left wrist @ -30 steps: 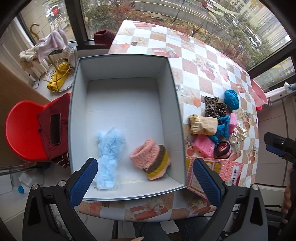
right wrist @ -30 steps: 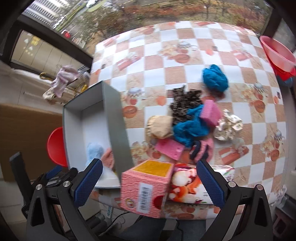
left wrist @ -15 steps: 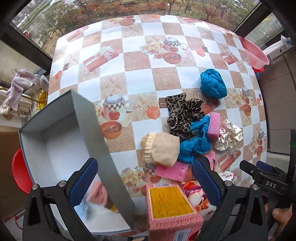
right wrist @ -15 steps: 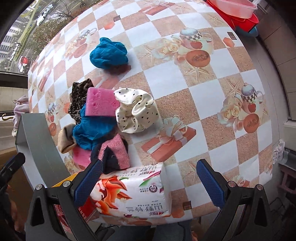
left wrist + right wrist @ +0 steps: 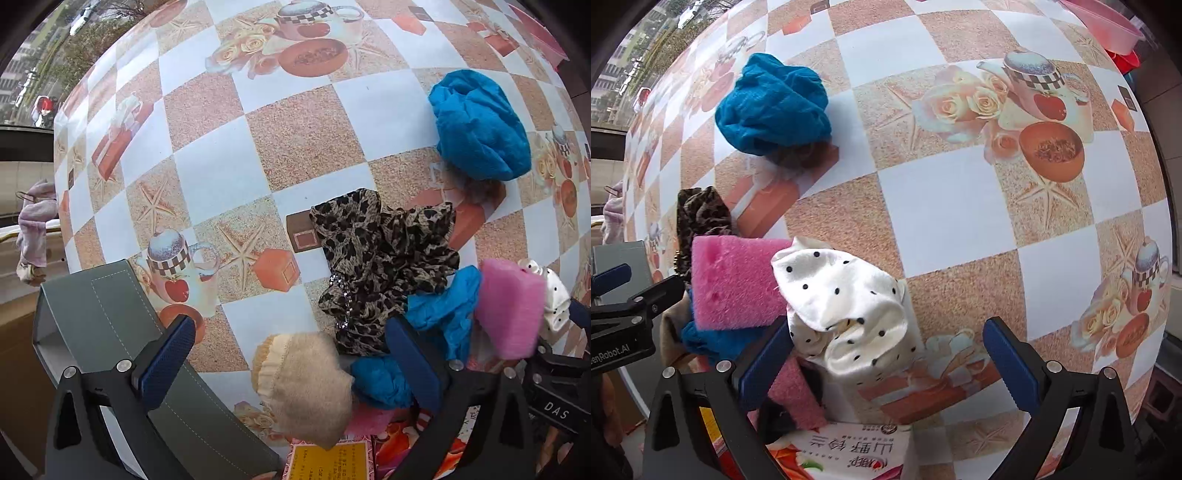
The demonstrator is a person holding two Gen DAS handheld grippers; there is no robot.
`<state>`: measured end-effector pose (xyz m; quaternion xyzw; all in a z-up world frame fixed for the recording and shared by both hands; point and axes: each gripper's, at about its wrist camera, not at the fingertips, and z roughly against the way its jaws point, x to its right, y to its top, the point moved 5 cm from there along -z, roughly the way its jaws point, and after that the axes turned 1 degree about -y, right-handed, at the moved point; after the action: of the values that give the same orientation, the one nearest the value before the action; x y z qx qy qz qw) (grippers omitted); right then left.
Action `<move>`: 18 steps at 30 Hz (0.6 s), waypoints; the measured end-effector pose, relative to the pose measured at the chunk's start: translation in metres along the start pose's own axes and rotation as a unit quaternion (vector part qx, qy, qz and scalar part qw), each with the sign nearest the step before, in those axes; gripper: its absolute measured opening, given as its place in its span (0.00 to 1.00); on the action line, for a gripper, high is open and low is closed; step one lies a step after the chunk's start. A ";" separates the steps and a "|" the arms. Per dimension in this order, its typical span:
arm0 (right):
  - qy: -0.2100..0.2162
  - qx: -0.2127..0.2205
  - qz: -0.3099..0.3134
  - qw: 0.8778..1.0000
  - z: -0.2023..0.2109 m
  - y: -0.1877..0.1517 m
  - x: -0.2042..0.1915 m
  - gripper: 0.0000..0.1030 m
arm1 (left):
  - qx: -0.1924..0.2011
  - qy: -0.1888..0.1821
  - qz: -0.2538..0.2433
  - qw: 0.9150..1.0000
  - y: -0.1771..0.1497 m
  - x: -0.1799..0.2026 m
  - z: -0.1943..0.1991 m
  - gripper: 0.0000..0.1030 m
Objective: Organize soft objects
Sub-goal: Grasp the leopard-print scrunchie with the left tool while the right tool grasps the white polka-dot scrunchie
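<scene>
A checkered tablecloth (image 5: 221, 177) printed with teapots and starfish is covered by a heap of soft things. The left gripper (image 5: 291, 358) is held wide open over a beige knitted item (image 5: 306, 384) (beside the grey box (image 5: 110, 306)). The right gripper (image 5: 886, 354), likewise spread, is held around a polka-dot scrunchie (image 5: 849, 306), beside a pink sponge (image 5: 735, 280).

Table (image 5: 221, 177) wore a checkered oilcloth, tan and white squares with printed teapots, roses, starfish and gift boxes. Daylight was even, no hard shadows. Window (image 5: 33, 74) at far left showed trees and buildings outside. Pink basin (image 5: 1104, 22) sat at the table's far right edge, red one beneath it.
</scene>
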<state>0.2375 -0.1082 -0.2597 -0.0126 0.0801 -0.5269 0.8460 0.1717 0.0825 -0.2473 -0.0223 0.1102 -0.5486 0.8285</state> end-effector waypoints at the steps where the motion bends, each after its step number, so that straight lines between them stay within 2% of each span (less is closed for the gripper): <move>1: -0.018 0.002 0.004 1.000 -0.001 0.001 0.006 0.99 | -0.001 0.000 -0.001 1.000 0.001 0.001 -0.002 1.00; 6: -0.063 0.009 -0.030 0.997 0.003 -0.007 0.067 0.99 | -0.002 -0.003 -0.009 1.000 0.007 0.012 -0.012 1.00; 9: -0.038 0.014 -0.060 0.997 0.009 -0.014 0.094 0.99 | -0.009 -0.016 -0.011 1.000 0.010 0.021 -0.020 1.00; 13: -0.005 0.030 -0.062 0.998 0.016 -0.015 0.097 0.99 | -0.025 -0.015 -0.007 1.000 0.009 0.026 -0.035 1.00; 18: 0.003 0.048 -0.045 0.998 0.016 0.002 0.082 0.99 | -0.025 -0.030 -0.006 0.999 0.007 0.027 -0.040 0.96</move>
<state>0.2768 -0.1816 -0.2538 0.0258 0.0562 -0.5681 0.8206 0.1798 0.0645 -0.2920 -0.0596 0.0990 -0.5496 0.8274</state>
